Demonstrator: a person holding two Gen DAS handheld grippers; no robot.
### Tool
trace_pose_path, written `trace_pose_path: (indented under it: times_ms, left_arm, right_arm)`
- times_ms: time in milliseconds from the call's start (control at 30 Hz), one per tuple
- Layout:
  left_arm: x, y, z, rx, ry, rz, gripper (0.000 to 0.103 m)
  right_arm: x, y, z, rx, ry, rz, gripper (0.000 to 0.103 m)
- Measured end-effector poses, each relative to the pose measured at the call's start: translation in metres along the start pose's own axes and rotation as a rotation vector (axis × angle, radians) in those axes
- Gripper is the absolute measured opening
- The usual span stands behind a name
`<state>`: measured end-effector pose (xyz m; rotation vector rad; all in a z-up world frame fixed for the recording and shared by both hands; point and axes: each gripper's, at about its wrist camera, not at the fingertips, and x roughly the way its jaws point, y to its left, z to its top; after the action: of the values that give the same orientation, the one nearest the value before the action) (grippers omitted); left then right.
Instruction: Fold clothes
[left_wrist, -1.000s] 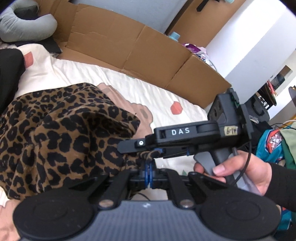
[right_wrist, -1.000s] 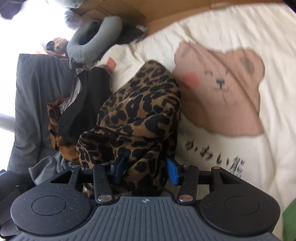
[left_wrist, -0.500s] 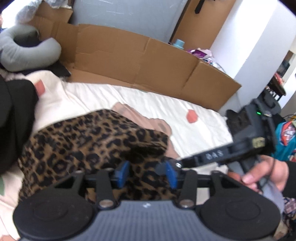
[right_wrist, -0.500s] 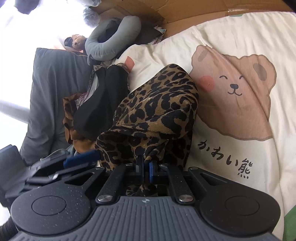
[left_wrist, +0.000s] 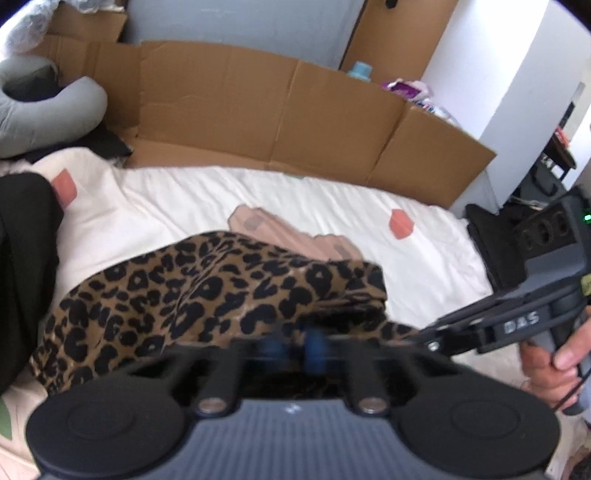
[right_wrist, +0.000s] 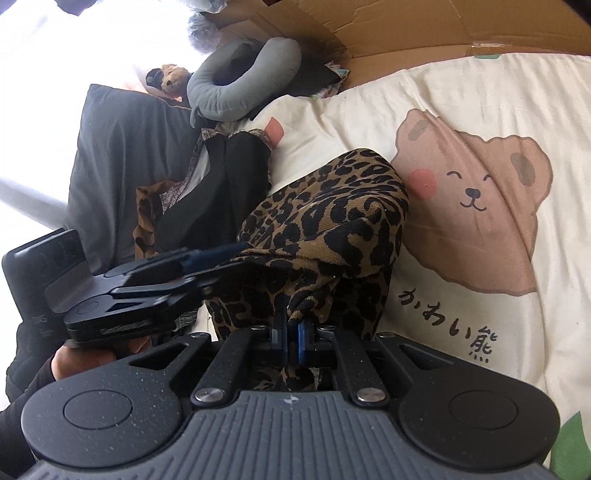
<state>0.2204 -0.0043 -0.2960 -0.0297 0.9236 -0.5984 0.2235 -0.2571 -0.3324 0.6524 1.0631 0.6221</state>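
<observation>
Leopard-print garment (right_wrist: 332, 221) bunches between both clamped hand-held grippers, left (left_wrist: 291, 347) and right (right_wrist: 291, 332).

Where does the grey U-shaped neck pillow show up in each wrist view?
Left wrist view: the grey neck pillow lies at the far left edge, upper part, beside the cardboard.
Right wrist view: it sits upper centre-left, beyond the black garment.
Shared landmark: the leopard-print garment, mid-frame in both, on the bear-print sheet.
</observation>
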Motion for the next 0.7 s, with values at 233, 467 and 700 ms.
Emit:
trace_pose_path:
  times_ms: [233,467,700]
  left_arm:
    - [-0.021,-0.002,-0.006,-0.055,-0.049,0.022,0.002]
    - [-0.072,-0.001,-0.016,-0.135,-0.11,0.108,0.002]
    - [-0.13,0.002,-0.037,-0.219,-0.143,0.188,0.002]
  right_arm:
    - [-0.029,-0.009,-0.013,0.032,-0.051,-0.02,0.0]
    - [-0.057,-0.013,-0.022,0.06,-0.11,-0.084,0.0]
    - [-0.088,-0.003,-0.028,0.067,-0.151,-0.107,0.0]
